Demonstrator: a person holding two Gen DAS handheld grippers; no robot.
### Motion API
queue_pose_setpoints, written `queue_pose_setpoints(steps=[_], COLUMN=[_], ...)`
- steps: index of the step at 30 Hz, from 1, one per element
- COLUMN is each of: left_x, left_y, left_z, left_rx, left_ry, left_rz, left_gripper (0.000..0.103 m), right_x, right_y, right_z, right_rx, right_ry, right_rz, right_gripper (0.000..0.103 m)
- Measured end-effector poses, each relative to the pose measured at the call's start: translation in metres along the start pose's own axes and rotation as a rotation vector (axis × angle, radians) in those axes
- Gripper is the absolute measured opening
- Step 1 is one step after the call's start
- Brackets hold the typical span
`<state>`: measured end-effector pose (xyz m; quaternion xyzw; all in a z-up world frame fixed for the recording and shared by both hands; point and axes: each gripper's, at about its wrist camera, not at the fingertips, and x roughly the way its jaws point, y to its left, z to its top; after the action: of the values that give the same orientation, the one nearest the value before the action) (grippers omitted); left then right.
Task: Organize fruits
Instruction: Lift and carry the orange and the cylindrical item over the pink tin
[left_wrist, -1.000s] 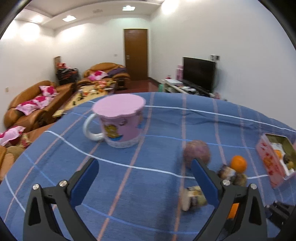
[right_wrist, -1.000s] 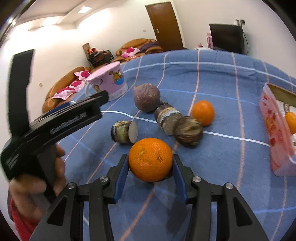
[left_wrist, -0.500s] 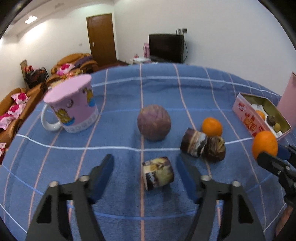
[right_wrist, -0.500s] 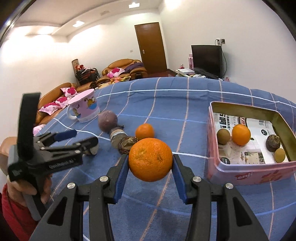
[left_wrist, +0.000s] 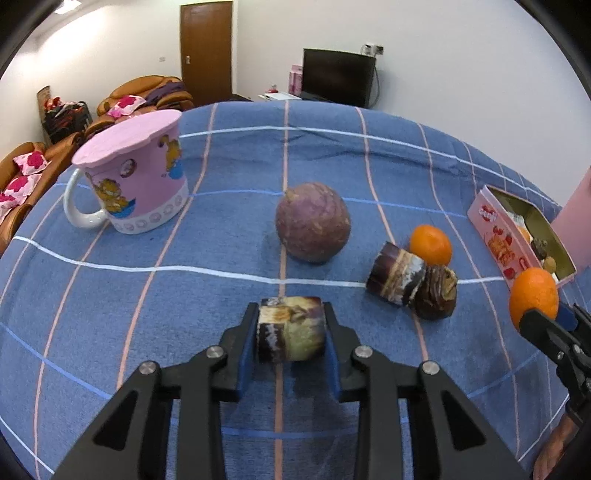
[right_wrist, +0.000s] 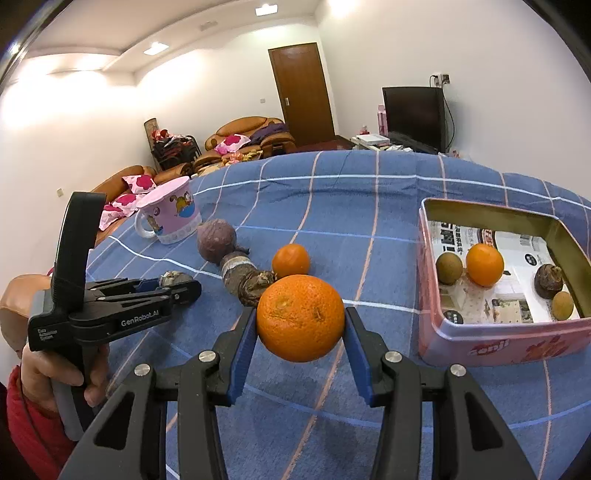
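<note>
Jaws closing, the left gripper pinches a cane chunk mid-cloth while the right gripper clamps an orange beside the tin, which holds five fruits; four pieces remain mid-cloth.

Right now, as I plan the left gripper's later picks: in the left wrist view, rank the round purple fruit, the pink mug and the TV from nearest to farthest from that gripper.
1. Round purple fruit: just beyond the left gripper, slightly right.
2. Pink mug: farther back, on the left.
3. TV: against the far wall, beyond the table.
</note>
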<state>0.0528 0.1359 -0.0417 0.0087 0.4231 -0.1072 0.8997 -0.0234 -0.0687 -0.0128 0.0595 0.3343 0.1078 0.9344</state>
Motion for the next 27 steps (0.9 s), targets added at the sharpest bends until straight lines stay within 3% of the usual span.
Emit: queue_pose_setpoints(steps=[7, 10, 15, 27], left_x=[-0.031, -0.04, -0.047, -0.048], left_y=[0.01, 0.007, -0.012, -0.072], left_z=[0.006, 0.005, 0.006, 0.001], left_rx=[-0.09, -0.117, -0.077, -0.04], left_ry=[-0.212, -0.269, -0.319, -0.355], left_rz=[0.098, 0.121, 0.198, 0.237], left_gripper=[0.033, 0.033, 0.033, 0.033], right_x=[-0.016, -0.022, -0.023, -0.025], right_y=[0.001, 0.004, 0.005, -0.012], right_z=[0.007, 0.009, 0.012, 0.012], right_rx=[-0.043, -0.087, -0.138, -0.142], right_ry=[-0.106, -0.16, -0.193, -0.202], right_rz=[-0.039, -0.082, -0.121, -0.149], right_gripper=[0.049, 0.049, 0.049, 0.049])
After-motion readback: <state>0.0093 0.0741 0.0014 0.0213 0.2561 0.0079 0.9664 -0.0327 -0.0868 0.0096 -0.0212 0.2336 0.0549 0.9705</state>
